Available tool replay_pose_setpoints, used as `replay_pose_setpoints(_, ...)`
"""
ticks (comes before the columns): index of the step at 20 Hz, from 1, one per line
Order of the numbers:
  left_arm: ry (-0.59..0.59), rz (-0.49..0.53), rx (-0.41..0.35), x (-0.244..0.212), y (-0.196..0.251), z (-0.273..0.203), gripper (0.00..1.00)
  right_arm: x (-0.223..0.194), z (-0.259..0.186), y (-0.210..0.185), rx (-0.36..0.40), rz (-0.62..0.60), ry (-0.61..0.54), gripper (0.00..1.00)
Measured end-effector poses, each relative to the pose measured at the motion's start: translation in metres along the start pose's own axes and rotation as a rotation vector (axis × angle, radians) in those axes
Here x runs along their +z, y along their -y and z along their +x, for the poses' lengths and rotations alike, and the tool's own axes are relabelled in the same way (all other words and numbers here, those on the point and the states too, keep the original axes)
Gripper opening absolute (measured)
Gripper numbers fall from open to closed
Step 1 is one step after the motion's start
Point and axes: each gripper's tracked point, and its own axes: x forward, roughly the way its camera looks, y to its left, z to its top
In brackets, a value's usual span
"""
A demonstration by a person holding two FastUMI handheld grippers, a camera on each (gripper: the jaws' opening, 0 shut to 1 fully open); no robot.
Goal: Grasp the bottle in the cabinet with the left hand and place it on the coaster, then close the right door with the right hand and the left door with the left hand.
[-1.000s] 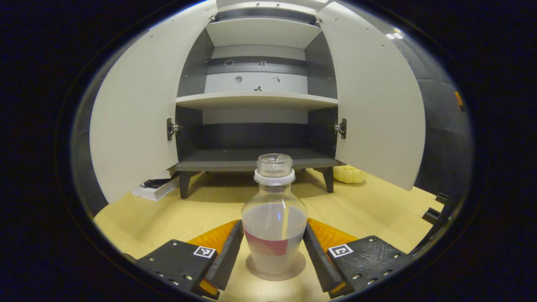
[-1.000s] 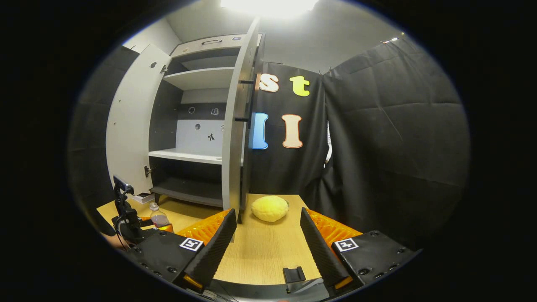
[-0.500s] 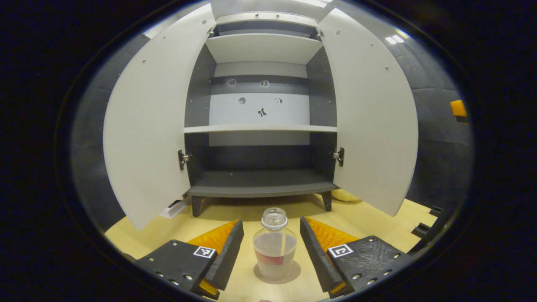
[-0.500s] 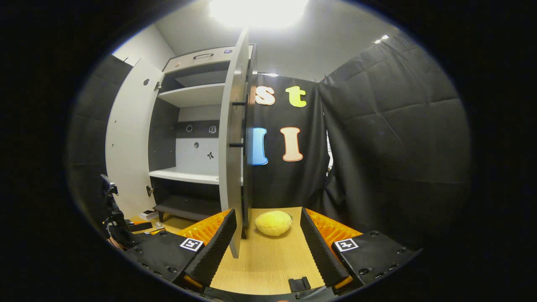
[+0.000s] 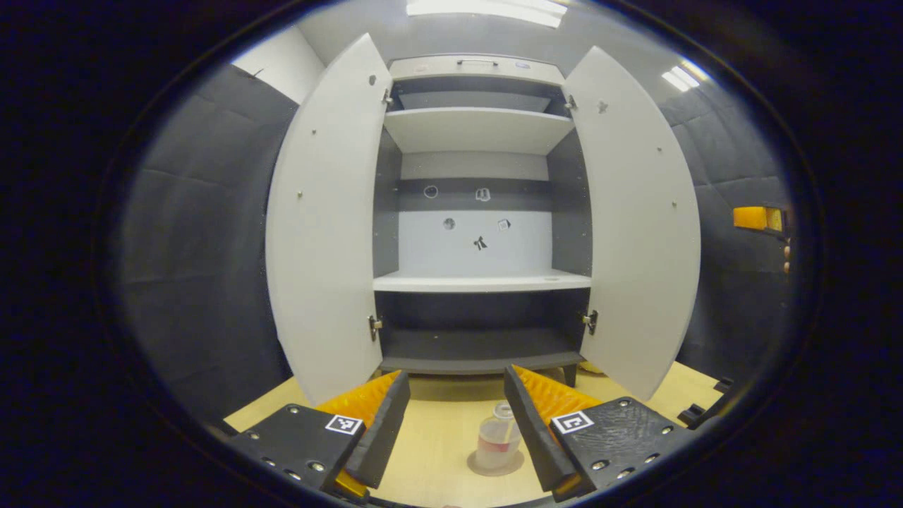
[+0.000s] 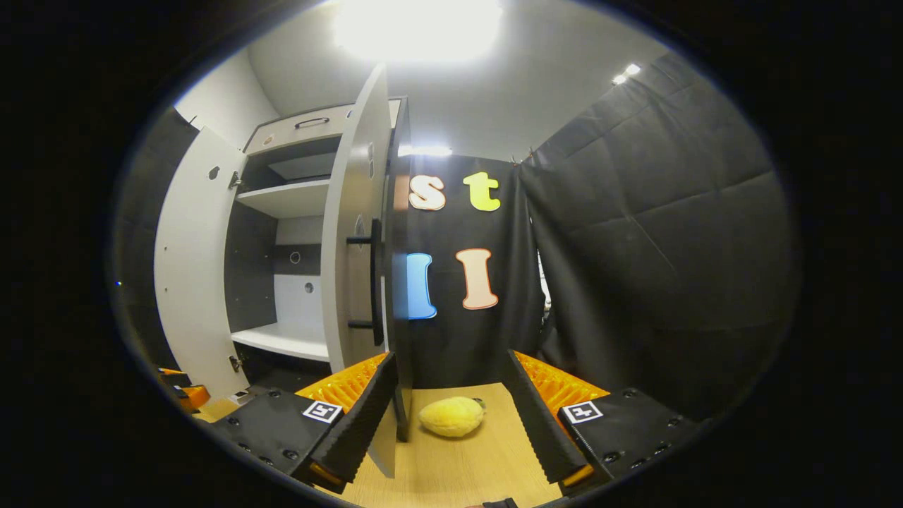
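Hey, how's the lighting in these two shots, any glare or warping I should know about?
Right gripper view: ceiling light blows out to white glare. Left gripper view: even light, cabinet doors bow outward from the fisheye, and the bottle on its coaster looks small but sharp.

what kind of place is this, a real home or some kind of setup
Most likely a staged recording booth, not a home: black cloth walls hang around a wooden table, and on it stands a small open cabinet with bare shelves, a bottle on a coaster in front.
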Motion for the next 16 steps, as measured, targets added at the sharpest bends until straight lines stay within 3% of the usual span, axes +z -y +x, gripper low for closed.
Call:
replay_pose_setpoints(7,0.067,0.029,0.088,0.051,-0.069,-0.018,0.81,0.034,0.042,0.001,-0.121,-0.008,0.063,0.96)
replay_pose_setpoints(13,0.113,0.047,0.16,0.075,-0.135,-0.024,0.81,0.037,0.059,-0.028,-0.14,-0.068,0.049,0.96)
replay_pose_setpoints(16,0.128,0.042,0.207,0.074,-0.165,-0.037,0.81,0.04,0.058,-0.035,-0.144,-0.107,0.052,0.92)
